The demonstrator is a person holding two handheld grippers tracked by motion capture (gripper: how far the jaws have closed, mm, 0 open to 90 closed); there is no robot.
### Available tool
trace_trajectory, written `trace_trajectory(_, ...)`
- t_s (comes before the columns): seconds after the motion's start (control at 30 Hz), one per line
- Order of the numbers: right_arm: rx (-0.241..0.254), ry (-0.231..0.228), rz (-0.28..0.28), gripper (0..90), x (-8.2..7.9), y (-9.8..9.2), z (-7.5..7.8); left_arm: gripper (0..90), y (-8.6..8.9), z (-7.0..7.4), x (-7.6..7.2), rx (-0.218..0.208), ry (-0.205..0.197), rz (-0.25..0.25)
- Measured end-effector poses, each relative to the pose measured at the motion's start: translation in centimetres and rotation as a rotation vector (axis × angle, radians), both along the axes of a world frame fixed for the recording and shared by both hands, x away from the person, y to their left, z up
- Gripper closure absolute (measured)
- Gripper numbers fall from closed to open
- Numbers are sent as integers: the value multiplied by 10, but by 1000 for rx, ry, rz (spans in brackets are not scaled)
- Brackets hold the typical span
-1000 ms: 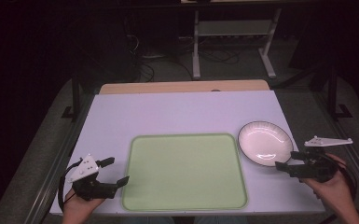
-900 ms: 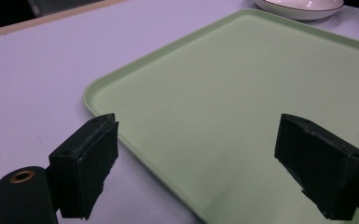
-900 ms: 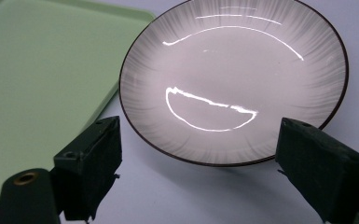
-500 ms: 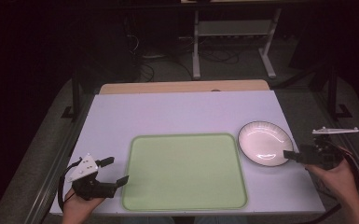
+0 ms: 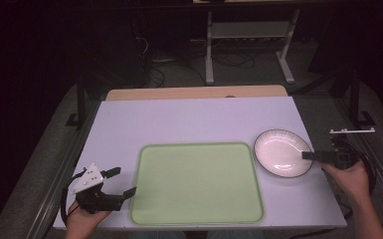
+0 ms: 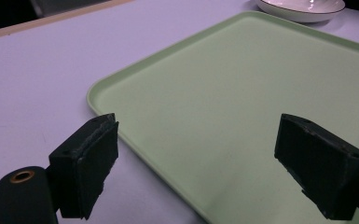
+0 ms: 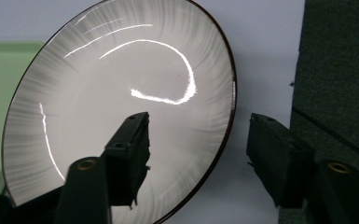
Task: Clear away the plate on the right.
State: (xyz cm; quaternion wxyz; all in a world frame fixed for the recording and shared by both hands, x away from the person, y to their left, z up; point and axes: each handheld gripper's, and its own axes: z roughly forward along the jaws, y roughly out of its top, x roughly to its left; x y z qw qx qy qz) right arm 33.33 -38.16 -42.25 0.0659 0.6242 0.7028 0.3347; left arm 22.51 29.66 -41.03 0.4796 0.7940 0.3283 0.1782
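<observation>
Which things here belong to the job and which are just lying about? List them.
In the job: white bowl, its rim between the closing jaws of the right gripper; green tray.
Lying about: left gripper, open; metal rack on the floor.

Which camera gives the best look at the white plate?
The right gripper view: the plate is close, rim between open jaws. The high view shows it whole but small beside the tray; the left gripper view catches its edge.
</observation>
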Motion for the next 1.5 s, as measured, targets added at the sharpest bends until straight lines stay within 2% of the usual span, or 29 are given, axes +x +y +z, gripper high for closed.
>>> trace_trajectory(0.07, 7, 6, -10, 415, 1, -1, -1, 134, 0, 0, 0, 0, 1, 0)
trace_trajectory(0.1, 41, 20, -23, 467, 4, -3, -3, 134, 0, 0, 1, 3, 1, -3)
trace_trajectory(0.17, 62, 37, -38, 516, 6, -5, -5, 134, -1, 0, 0, 4, 1, -4)
trace_trajectory(0.23, 63, 52, -47, 536, 7, -5, -6, 134, -1, 0, 0, 3, 1, -4)
trace_trajectory(0.3, 63, 80, -72, 612, 10, -5, -8, 134, -1, 0, 0, -7, 1, -6)
trace_trajectory(0.33, 63, 80, -72, 612, 10, -5, -8, 134, -1, 0, 0, -7, 1, -6)
trace_trajectory(0.43, 76, 95, -81, 698, 13, -5, -9, 134, 0, 1, 0, -13, 1, -4)
trace_trajectory(0.5, 74, 123, -96, 761, 15, -5, -10, 134, 0, 1, 1, -13, 3, -4)
trace_trajectory(0.57, 85, 128, -100, 764, 16, -6, -11, 134, 1, 1, 1, -16, 4, -6)
trace_trajectory(0.6, 110, 138, -110, 759, 17, -8, -12, 134, 1, 1, 1, -18, 3, -7)
trace_trajectory(0.73, 130, 149, -118, 781, 19, -7, -17, 134, 0, 1, 0, -20, 2, -6)
trace_trajectory(0.83, 192, 158, -142, 820, 18, -13, -18, 134, 1, 1, 1, -22, 1, -7)
trace_trajectory(0.9, 206, 155, -145, 826, 17, -15, -19, 134, 1, 1, 1, -21, 1, -6)
trace_trajectory(0.93, 238, 156, -154, 834, 17, -18, -21, 134, 1, 1, 1, -19, 2, -7)
trace_trajectory(1.2, 266, 159, -182, 846, 16, -19, -22, 134, 0, 1, 1, -14, 2, -7)
trace_trajectory(1.27, 285, 161, -195, 849, 17, -19, -23, 135, 1, 0, 1, -15, 6, -4)
trace_trajectory(1.3, 328, 156, -209, 850, 16, -21, -23, 135, 1, 0, 2, -16, 6, -5)
trace_trajectory(1.4, 330, 163, -205, 848, 16, -21, -23, 135, 1, 1, 2, -18, 5, -5)
trace_trajectory(1.5, 357, 152, -212, 845, 15, -22, -21, 134, 1, 1, 1, -21, 3, -5)
